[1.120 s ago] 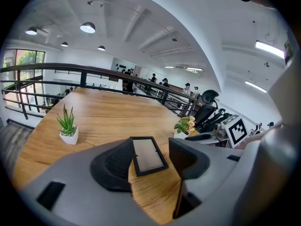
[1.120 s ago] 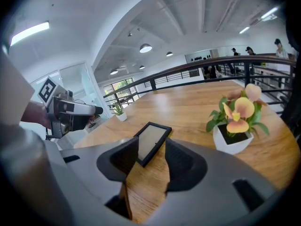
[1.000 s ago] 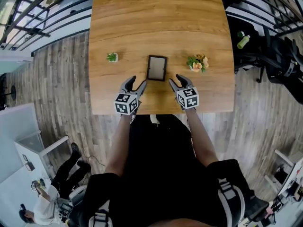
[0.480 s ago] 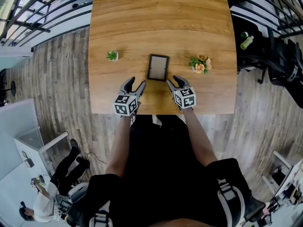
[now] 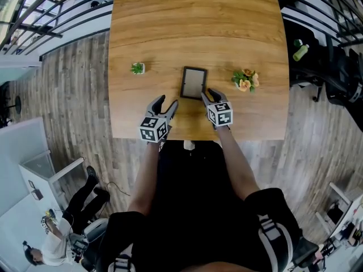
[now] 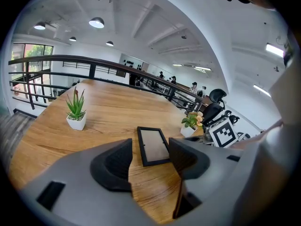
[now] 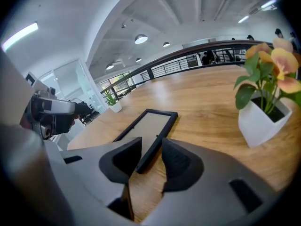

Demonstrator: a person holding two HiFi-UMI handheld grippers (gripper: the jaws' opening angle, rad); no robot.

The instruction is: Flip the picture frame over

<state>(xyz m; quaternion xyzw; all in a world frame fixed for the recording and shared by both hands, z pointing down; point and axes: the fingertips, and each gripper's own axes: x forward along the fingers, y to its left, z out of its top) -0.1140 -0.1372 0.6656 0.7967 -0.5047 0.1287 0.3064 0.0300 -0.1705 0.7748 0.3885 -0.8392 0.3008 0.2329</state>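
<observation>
Right gripper (image 7: 151, 158): low over the near side of the table, jaws partly apart and just been closing, straddling the near right corner of the picture frame (image 5: 193, 83). Corner rail between the pads, thin gaps either side in the right gripper view. Not clamped yet, though light contact on the right pad is hard to rule out at this angle. Marker cube (image 5: 220, 115) on top, forearm trailing back toward the body.

Left gripper (image 5: 167, 101): jaws wide apart, nothing between them but bare wood. Tips just short of the frame's near left corner, apart from it, aimed at it from the near left.

Picture frame: black, rectangular, lying flat on the wooden table (image 5: 193, 21). Roughly centred left to right, nearer the person's edge than the far edge. Long sides running away from the person. Pale panel facing up inside the black border.

Small green plant (image 5: 138, 68) in a white pot: left of the frame, well apart. White pot with peach flowers (image 5: 245, 79): right of the frame, near but apart, just beyond the right gripper. Both upright.

Beyond the table: wood-plank floor, dark railing (image 6: 56, 59) along the far side.
</observation>
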